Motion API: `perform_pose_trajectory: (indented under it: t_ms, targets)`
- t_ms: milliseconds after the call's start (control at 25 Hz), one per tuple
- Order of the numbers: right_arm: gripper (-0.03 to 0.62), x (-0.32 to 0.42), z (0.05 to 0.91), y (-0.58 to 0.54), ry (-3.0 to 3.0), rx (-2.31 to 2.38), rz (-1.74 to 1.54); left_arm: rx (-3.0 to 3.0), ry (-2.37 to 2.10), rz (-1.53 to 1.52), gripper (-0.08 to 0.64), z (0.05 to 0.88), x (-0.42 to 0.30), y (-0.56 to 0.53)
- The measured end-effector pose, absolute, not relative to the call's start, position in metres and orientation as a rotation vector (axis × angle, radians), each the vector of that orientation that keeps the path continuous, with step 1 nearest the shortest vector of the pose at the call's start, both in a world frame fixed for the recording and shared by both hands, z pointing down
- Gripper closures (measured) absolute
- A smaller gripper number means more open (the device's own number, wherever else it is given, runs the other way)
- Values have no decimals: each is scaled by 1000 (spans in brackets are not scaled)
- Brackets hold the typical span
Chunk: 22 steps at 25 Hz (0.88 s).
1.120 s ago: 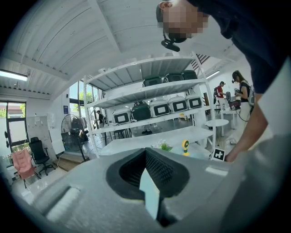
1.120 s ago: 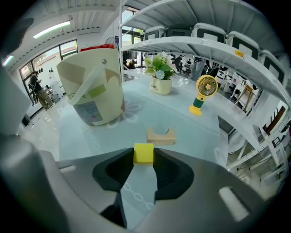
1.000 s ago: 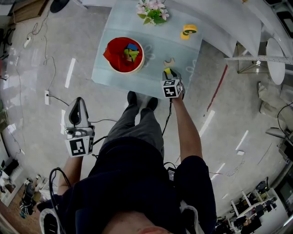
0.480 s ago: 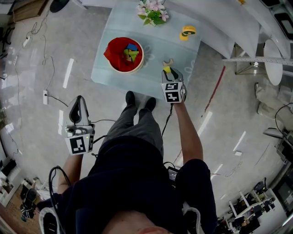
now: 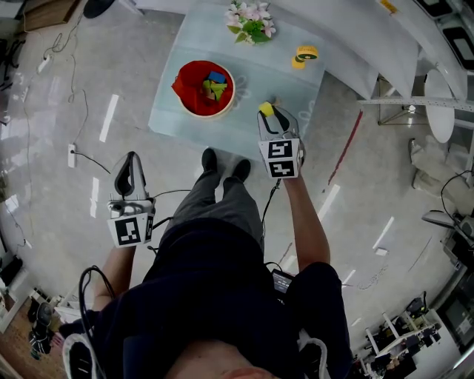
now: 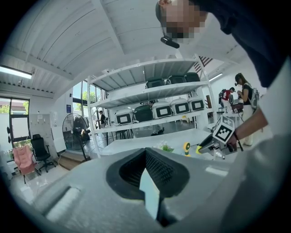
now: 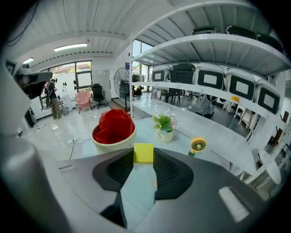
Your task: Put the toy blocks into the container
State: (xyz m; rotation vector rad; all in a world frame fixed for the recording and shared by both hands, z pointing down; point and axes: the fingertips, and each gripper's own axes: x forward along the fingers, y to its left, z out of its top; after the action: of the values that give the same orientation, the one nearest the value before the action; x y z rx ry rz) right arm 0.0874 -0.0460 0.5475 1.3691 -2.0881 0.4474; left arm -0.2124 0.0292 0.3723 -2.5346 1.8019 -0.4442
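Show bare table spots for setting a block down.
Free: table between container and yellow fan; also its near-left strip before the container. Crowded: far edge by flower pot; right tongs with yellow block hang over the near-right corner.

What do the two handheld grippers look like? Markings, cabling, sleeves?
Both the left gripper and right gripper are grey moulded shells tapering toward the tip, each carrying a white cube with black square markers. The fingers have black ribbed pads. A black cable runs back from the right gripper. The person wears a dark short-sleeved top.
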Motion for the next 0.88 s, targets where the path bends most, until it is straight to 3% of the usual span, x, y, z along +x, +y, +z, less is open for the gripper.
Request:
perform_pose_trajectory:
  t_ms: [880]
  targets:
    - [456,5,504,-69,-2187,1141,316,-2499,1848,-384,558,367,-230,37]
